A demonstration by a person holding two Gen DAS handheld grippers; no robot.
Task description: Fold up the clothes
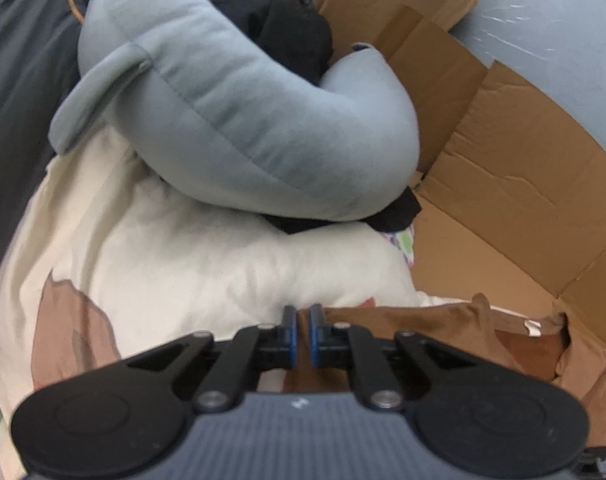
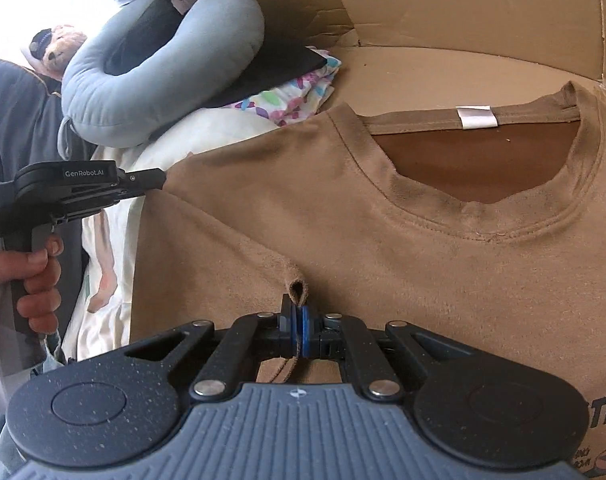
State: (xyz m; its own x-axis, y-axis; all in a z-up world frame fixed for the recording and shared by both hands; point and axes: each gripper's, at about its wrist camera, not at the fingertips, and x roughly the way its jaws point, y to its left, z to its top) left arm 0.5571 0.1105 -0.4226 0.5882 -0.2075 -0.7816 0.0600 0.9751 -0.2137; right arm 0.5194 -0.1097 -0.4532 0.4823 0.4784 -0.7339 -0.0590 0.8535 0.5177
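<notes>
Right wrist view shows, nearest the lens, the right hand-held gripper (image 2: 299, 326) with its blue pads pressed together on a small pinched fold of the tan T-shirt (image 2: 343, 248), the cloth poking up between the fingers. Just beyond, the shirt lies spread front-up on flattened cardboard (image 2: 443, 40), its neckline and white label (image 2: 477, 117) toward the far side and a bit of print at the lower right edge. To the left, a hand (image 2: 35, 276) holds the left hand-held gripper (image 2: 161, 179), whose tip meets the shirt at its shoulder or sleeve edge. In the left wrist view the left gripper's jaws stand almost together at the shirt's edge (image 1: 423, 332), where it overlaps a white pillow (image 1: 183, 248); cloth seems to sit between them, though the pinch itself is hard to make out there. Farther off lie a grey-blue neck pillow (image 2: 151, 80) wrapped around a black cloth (image 2: 271, 68), a flowered fabric (image 2: 295, 96) under it, and at the far left a teddy bear (image 2: 63, 54). The step in hand looks like the grasp before a fold: both grippers have taken hold along the shirt's left side, one at the shoulder, one lower down. The next move likely calls for lifting both points together and carrying that side across toward the middle, keeping the cloth taut between them so the crease runs straight, then laying it down flat.
</notes>
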